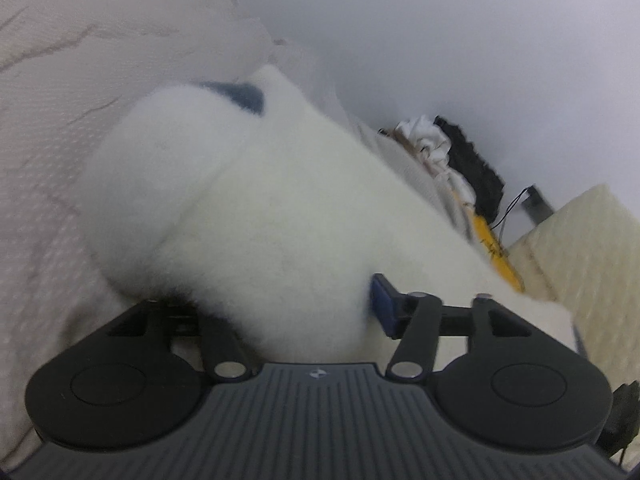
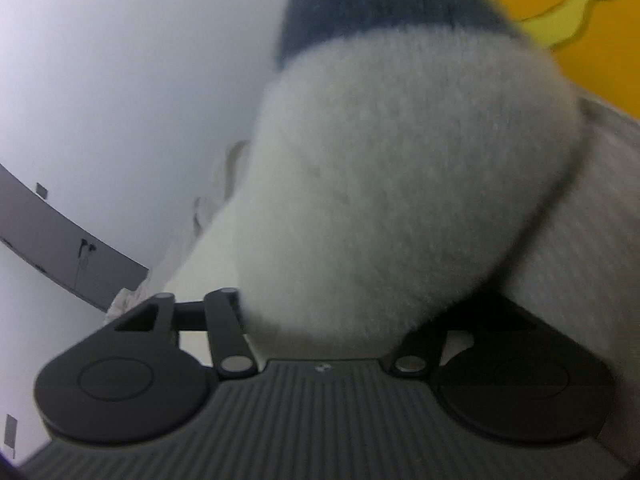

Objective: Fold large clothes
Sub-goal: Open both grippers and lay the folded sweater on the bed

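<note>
Left wrist: fleece (image 1: 248,208) bunched white on bed (image 1: 44,168), running from left tool (image 1: 280,300) up-left, blue trim at far end. Fabric sits between jaws; left pad buried, right blue pad just beside the pile; cannot tell if gripping. Clutter, yellow item by wall at right.

Right wrist: fleece (image 2: 400,184) fills right tool (image 2: 348,320) mouth, blue end uppermost. Fingertips hidden; grip cannot be told. Yellow cloth (image 2: 592,40) behind, seen large only here. Both tools at the garment, neither clearly nearer.

White fluffy garment (image 1: 256,208) with a blue-grey band, on dotted cream bedding (image 1: 48,160); yellow printed cloth (image 2: 592,32).
</note>
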Demonstrator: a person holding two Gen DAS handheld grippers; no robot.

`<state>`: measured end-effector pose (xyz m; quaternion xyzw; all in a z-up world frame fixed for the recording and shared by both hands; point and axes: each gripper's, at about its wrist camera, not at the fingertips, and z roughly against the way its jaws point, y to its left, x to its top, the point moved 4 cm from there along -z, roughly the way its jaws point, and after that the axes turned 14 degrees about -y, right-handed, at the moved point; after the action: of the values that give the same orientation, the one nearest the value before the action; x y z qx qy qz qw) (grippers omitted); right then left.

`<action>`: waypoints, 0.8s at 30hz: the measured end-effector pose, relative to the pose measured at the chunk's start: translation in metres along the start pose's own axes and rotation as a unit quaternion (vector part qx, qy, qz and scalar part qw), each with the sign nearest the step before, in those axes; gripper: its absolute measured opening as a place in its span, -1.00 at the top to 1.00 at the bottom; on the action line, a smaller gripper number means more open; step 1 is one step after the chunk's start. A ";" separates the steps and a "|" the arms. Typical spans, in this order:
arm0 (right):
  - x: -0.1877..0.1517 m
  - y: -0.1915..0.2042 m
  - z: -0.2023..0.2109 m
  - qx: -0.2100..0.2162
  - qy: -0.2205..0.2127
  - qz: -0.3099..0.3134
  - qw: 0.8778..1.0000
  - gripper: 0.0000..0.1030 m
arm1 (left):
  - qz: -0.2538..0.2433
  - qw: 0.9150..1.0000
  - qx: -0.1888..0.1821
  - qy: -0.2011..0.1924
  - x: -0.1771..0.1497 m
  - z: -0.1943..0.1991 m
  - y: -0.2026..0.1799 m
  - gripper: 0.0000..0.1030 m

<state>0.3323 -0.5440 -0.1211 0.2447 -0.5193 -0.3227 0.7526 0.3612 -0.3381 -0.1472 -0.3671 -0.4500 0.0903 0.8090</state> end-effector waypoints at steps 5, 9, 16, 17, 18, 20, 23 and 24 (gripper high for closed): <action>-0.006 0.015 0.021 -0.021 0.001 0.013 1.000 -0.21 | -0.057 0.998 0.018 0.017 0.009 0.038 -0.009 -0.35; -0.010 0.031 0.052 -0.040 0.005 0.059 0.997 -0.22 | -0.122 0.992 0.032 0.027 0.021 0.079 -0.031 -0.33; 0.017 0.060 0.129 0.000 -0.030 0.095 0.995 -0.22 | -0.178 0.984 -0.003 0.005 0.056 0.150 -0.103 -0.33; 0.020 0.072 0.140 0.006 -0.035 0.106 0.994 -0.22 | -0.187 0.982 -0.008 0.002 0.061 0.164 -0.112 -0.33; 0.022 0.084 0.153 0.013 -0.041 0.120 0.992 -0.22 | -0.194 0.981 -0.014 0.000 0.066 0.177 -0.123 -0.33; 0.032 0.102 0.181 0.023 -0.054 0.148 0.987 -0.22 | -0.213 0.977 -0.024 -0.005 0.076 0.198 -0.150 -0.34; 0.034 0.132 0.223 0.031 -0.071 0.189 0.979 -0.22 | -0.258 0.965 -0.029 -0.027 0.083 0.243 -0.185 -0.35; 0.038 0.135 0.235 0.038 -0.077 0.199 0.976 -0.22 | -0.268 0.962 -0.031 -0.034 0.084 0.257 -0.194 -0.35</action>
<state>0.1522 -0.4894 0.0778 0.1399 -0.6257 -0.1645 0.7496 0.1695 -0.3048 0.1232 -0.2545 -0.5620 -0.1312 0.7760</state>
